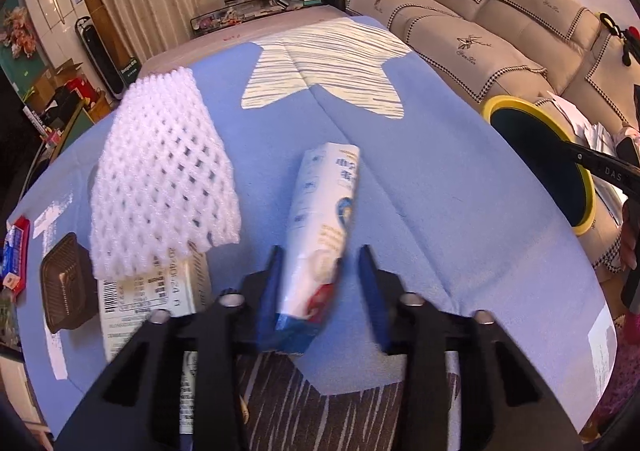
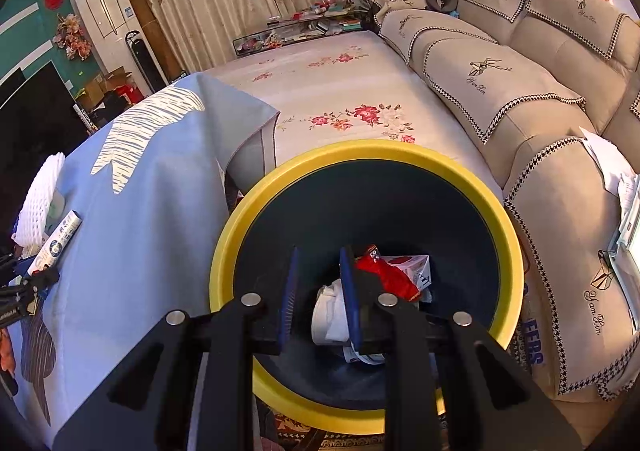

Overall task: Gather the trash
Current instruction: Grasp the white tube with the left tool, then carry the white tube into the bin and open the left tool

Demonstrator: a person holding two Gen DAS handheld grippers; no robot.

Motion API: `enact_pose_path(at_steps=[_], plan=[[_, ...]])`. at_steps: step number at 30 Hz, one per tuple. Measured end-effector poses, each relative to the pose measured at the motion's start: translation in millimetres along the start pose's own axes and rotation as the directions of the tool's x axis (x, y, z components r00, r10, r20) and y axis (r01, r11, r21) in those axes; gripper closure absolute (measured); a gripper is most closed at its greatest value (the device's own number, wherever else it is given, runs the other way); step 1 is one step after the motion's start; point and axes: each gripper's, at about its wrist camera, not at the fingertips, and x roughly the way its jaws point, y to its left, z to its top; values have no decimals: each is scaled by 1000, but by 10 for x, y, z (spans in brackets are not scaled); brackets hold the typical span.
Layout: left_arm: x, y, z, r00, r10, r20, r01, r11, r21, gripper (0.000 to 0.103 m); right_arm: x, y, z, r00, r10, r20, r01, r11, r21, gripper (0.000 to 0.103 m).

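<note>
A white and blue milk carton lies on the blue tablecloth; it also shows in the right wrist view. My left gripper is open, its blue fingers on either side of the carton's near end. A white foam net lies to the left, over a white box. My right gripper is open and empty, hanging over the yellow-rimmed dark bin. The bin holds a red wrapper, a carton and white paper. The bin also shows in the left wrist view.
A brown plastic tray and a red packet lie at the table's left edge. A beige sofa stands right of the bin, with papers on it. A floral-covered surface lies behind the bin.
</note>
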Motion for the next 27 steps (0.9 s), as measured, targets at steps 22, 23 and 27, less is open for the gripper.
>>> enact_pose_path(at_steps=[22,23,27], plan=[[-640,-1162,309,980,-186,76,166,963,212,77,-538,-380,-169,996,-4,88,-1,998,57,82],[-631,-1290,362,977,-199,73,178,956,233,77,-572,-423,-190,996,-9,93,3,998,62,82],[-520,-1758,564,970,-238,49,214,932,294,77,-698,-620,-281,994,-23,111,13,995,96,82]])
